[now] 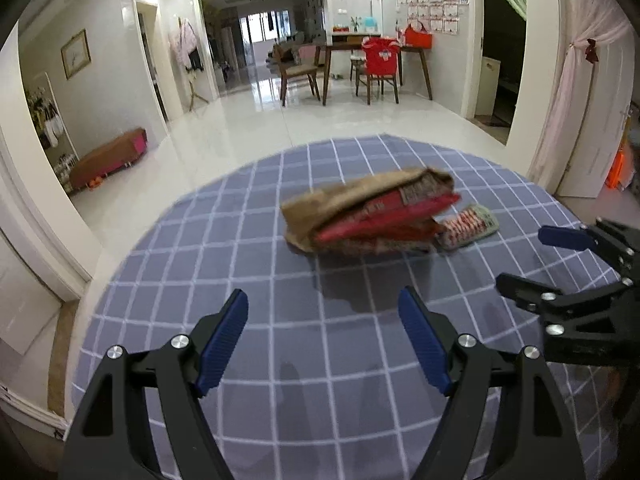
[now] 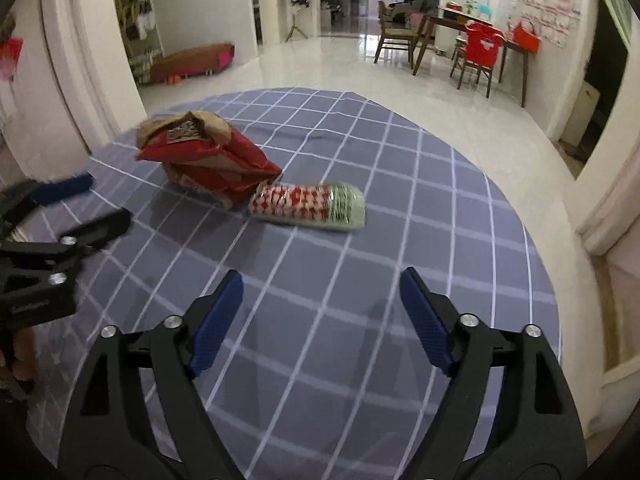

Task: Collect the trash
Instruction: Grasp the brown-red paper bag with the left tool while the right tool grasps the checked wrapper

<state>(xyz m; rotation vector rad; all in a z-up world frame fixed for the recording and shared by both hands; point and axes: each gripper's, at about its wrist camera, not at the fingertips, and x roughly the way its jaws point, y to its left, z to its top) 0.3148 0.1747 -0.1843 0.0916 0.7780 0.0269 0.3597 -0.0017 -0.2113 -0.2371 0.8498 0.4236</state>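
A crumpled brown and red paper bag (image 1: 370, 212) (image 2: 208, 156) lies on the blue checked tablecloth (image 1: 240, 264) (image 2: 400, 216). A red, white and green wrapped packet (image 1: 470, 226) (image 2: 310, 207) lies right beside the bag. My left gripper (image 1: 324, 332) hovers open over the cloth, short of the bag, with nothing between its blue pads. My right gripper (image 2: 322, 308) is open and empty too, short of the packet. Each gripper shows in the other's view: the right gripper (image 1: 536, 258) at the right edge, the left gripper (image 2: 104, 200) at the left edge.
The round table's far edge (image 1: 360, 138) drops to a glossy tiled floor (image 1: 320, 112). Farther back stand a wooden dining table (image 1: 376, 50) with chairs, a low bench (image 1: 108, 158) by the left wall and doorways on both sides.
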